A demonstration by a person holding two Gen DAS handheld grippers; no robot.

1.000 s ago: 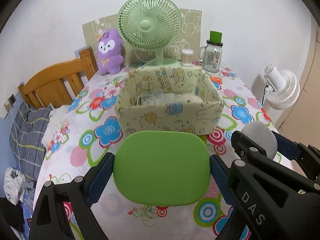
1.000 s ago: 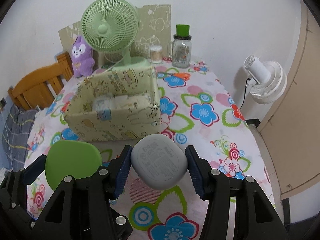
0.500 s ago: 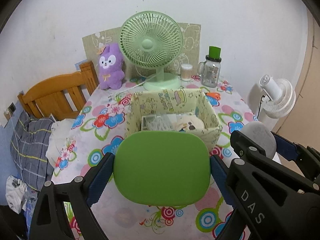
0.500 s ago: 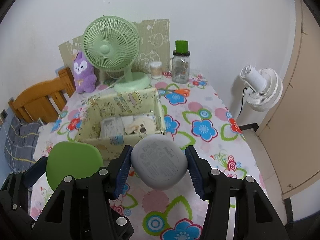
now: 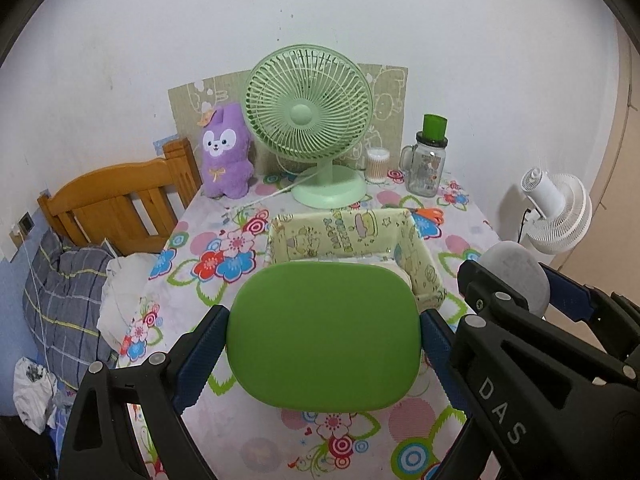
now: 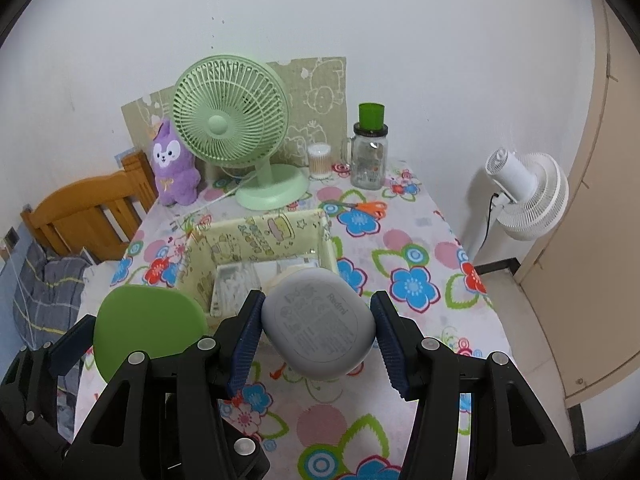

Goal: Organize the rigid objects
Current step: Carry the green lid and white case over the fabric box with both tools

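Observation:
My left gripper (image 5: pixel 322 338) is shut on a green rounded case (image 5: pixel 324 336), held above the table in front of a yellow patterned storage box (image 5: pixel 344 232). My right gripper (image 6: pixel 318 324) is shut on a grey Redmi earbud case (image 6: pixel 318 324), held above the box's near right corner. The box (image 6: pixel 260 240) holds a clear cotton-swab pack (image 6: pixel 236 284) and other pale items. Each gripper shows in the other's view: the green case (image 6: pixel 148 320) at left, the grey case (image 5: pixel 516 268) at right.
A green desk fan (image 5: pixel 308 120), purple plush (image 5: pixel 226 152), cotton-swab jar (image 5: pixel 378 164) and glass jar with a green lid (image 5: pixel 428 160) stand at the table's back. Orange scissors (image 6: pixel 368 206) lie behind the box. A wooden bed frame (image 5: pixel 116 196) is left, a white floor fan (image 6: pixel 524 196) right.
Both grippers have risen and pulled back with their cases. The box now sits lower and farther in both views, and its inside shows.

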